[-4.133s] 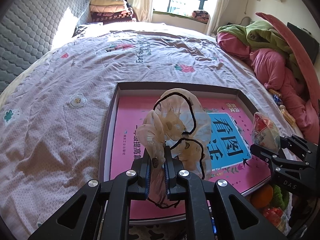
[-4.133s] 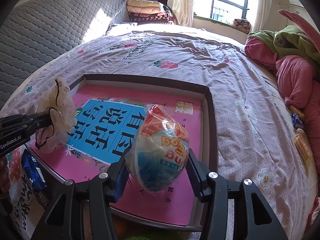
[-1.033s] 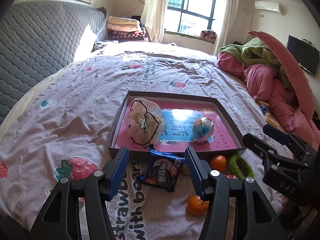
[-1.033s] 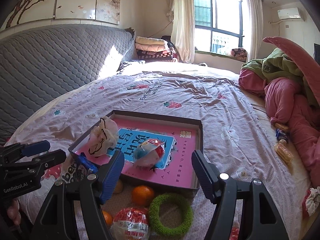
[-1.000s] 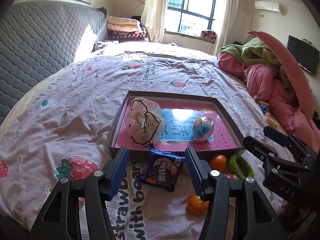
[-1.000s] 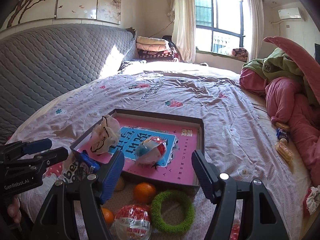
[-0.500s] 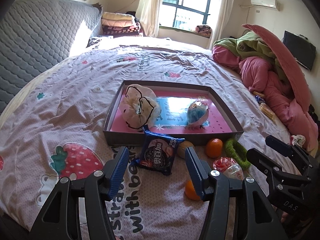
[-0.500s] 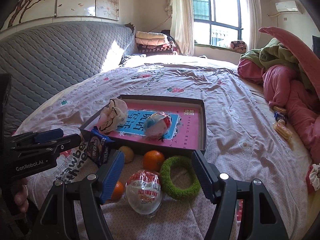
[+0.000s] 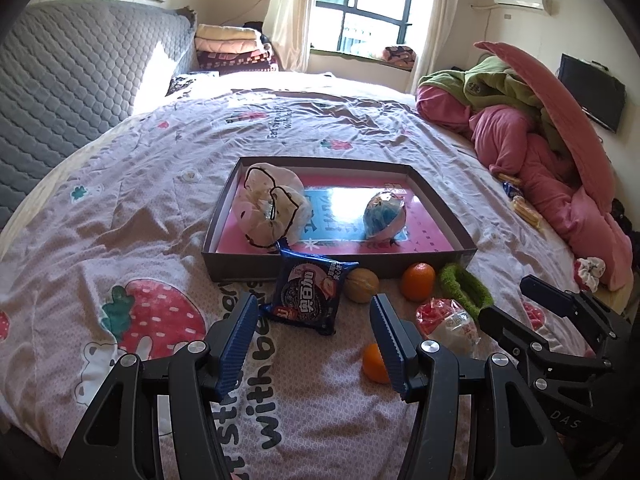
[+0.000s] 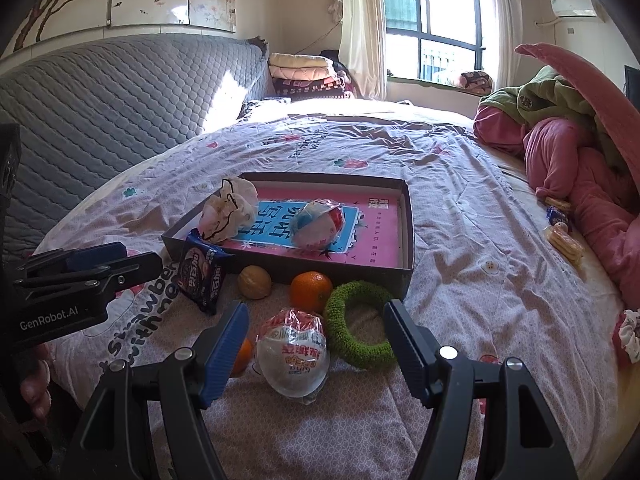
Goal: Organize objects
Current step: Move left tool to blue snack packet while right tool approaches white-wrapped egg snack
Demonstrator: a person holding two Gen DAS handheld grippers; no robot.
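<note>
A shallow brown box (image 9: 248, 268) (image 10: 348, 270) with a pink floor lies on the bed. In it are a cream scrunchie (image 9: 270, 208) (image 10: 230, 208) and a wrapped toy egg (image 9: 385, 216) (image 10: 318, 224). In front of the box lie a dark cookie packet (image 9: 308, 294) (image 10: 202, 274), a walnut (image 9: 361, 285) (image 10: 255, 282), an orange (image 9: 418, 281) (image 10: 311, 291), a green ring (image 9: 464, 290) (image 10: 356, 322), a second wrapped egg (image 9: 446, 326) (image 10: 292, 354) and a small orange (image 9: 374, 364) (image 10: 242, 352). My left gripper (image 9: 314, 320) is open above the packet's near edge. My right gripper (image 10: 316, 328) is open around the second egg.
A pile of pink and green bedding (image 9: 552, 136) (image 10: 580, 140) lies at the right. Snack packets (image 10: 562, 236) and a white scrunchie (image 9: 590, 270) (image 10: 630, 336) lie at the right bed edge. A grey quilted headboard (image 9: 72, 80) stands at the left.
Both grippers let go of the scrunchie and the egg in the box, then drew back and down. They are now open over the loose items in front of the box.
</note>
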